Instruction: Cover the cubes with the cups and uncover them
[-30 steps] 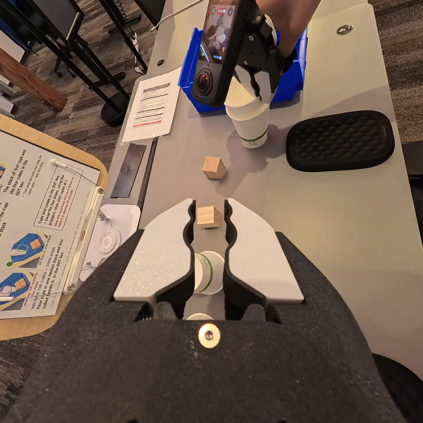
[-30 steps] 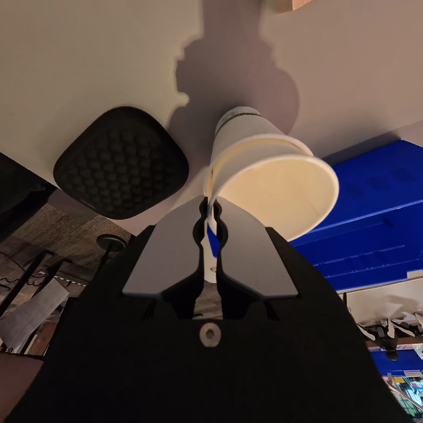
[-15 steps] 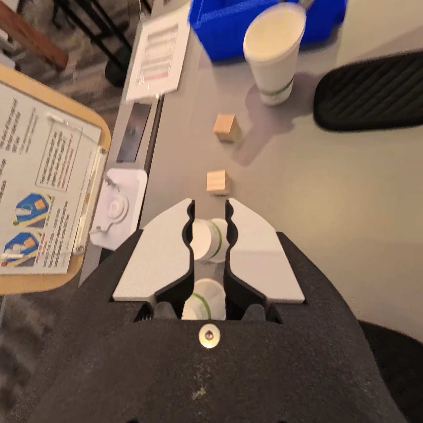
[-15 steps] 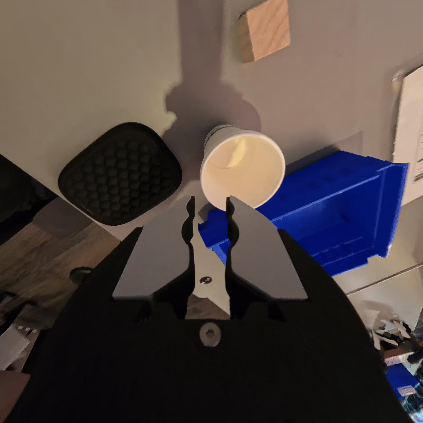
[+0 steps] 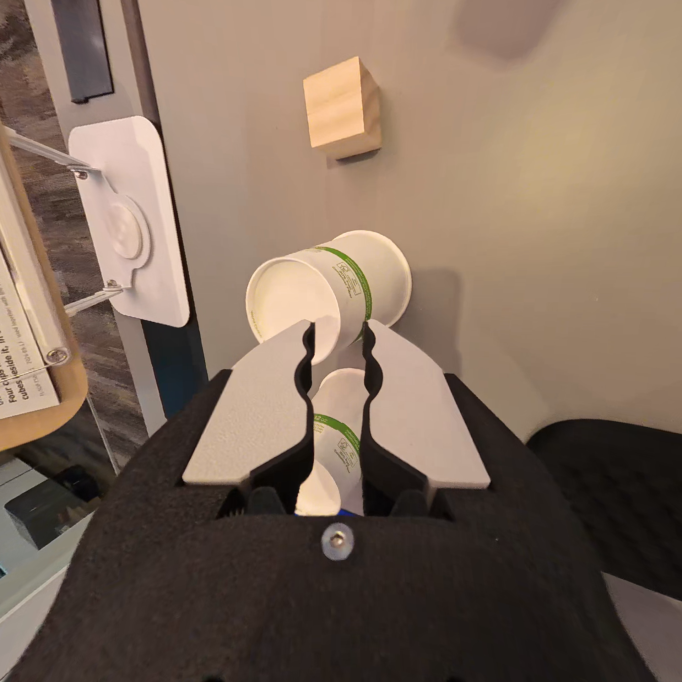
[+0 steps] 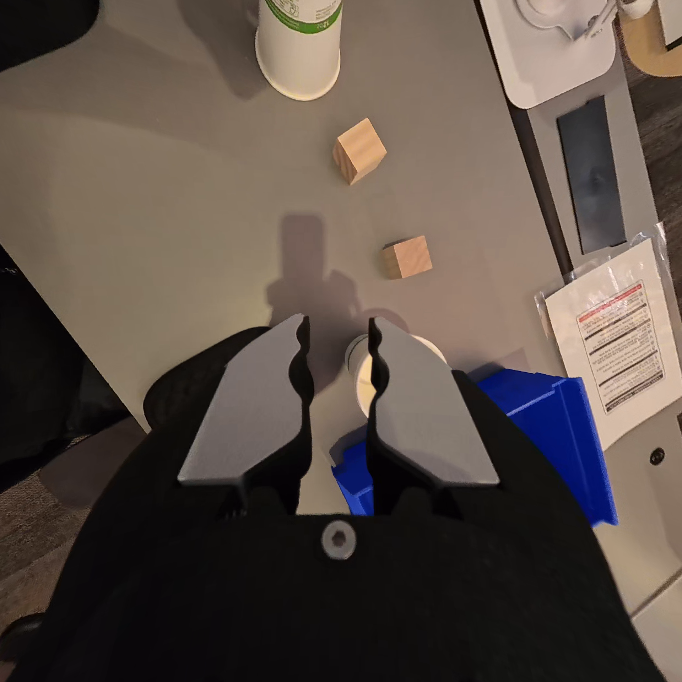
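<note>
left gripper [image 5: 337,324]: jaws apart above inverted cup [image 5: 328,291] | right gripper [image 6: 337,324]: angled down over table [image 6: 147,184], jaws apart, empty

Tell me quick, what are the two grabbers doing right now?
Left gripper: jaws open, holding nothing, right above an upside-down paper cup.
Right gripper: jaws open, empty, above the table.

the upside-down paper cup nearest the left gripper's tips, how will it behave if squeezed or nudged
The paper cup stands inverted on its wide rim, so it probably resists tipping. Its thin paper wall would likely dent under a hard squeeze from the left gripper. It looks light, so a nudge would probably slide it across the smooth grey table.
</note>
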`<state>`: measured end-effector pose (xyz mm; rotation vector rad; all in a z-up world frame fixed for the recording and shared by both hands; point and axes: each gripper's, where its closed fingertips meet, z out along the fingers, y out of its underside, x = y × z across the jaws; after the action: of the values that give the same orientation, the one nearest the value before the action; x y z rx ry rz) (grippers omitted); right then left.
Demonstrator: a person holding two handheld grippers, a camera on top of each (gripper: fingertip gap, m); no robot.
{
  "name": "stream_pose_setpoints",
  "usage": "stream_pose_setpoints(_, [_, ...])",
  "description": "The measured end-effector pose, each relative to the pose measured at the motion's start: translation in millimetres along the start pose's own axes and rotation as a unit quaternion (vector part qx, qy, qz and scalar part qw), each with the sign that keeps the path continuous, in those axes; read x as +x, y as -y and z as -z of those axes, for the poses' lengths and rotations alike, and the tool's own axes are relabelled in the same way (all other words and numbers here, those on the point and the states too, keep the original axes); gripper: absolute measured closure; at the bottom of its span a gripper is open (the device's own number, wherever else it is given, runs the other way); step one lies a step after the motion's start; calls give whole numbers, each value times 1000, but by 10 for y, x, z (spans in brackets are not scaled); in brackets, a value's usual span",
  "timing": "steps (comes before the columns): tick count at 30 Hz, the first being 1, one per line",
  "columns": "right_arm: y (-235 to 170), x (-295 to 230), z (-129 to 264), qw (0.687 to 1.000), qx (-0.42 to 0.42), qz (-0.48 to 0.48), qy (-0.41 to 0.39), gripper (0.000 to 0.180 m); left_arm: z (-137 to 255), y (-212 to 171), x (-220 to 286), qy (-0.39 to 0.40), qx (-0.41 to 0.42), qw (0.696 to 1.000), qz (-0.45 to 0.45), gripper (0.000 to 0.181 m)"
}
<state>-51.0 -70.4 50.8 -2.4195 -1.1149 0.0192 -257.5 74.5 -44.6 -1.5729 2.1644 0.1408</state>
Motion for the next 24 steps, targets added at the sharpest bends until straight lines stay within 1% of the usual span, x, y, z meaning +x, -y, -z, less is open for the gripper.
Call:
stream_pose_setpoints(4, [-16,-26,-57,1000,10,-5,11,150,-73,8,12,-8,-1,1000,0,161])
stream_pose_setpoints(10, [-54,-4,-29,1000,21,-13,20,151,-134,-18,15,-8,-5,1000,0,165])
stream_pose_setpoints(11, [-57,0,-21,999,23,-15,22,152,-132,-13,9,-7,-2,1000,0,168])
stream_pose_setpoints(16, [-71,27,-2,999,29,-21,28,153,-123,-8,13,-13,-3,1000,-3,170])
stream_pose_setpoints(18, [-77,33,-9,999,31,-24,31,154,-115,-2,25,-19,-5,1000,-8,174])
stream_pose_setpoints(24, [-122,45,-54,998,27,-28,39,154,-98,14,62,-42,-12,999,-19,176])
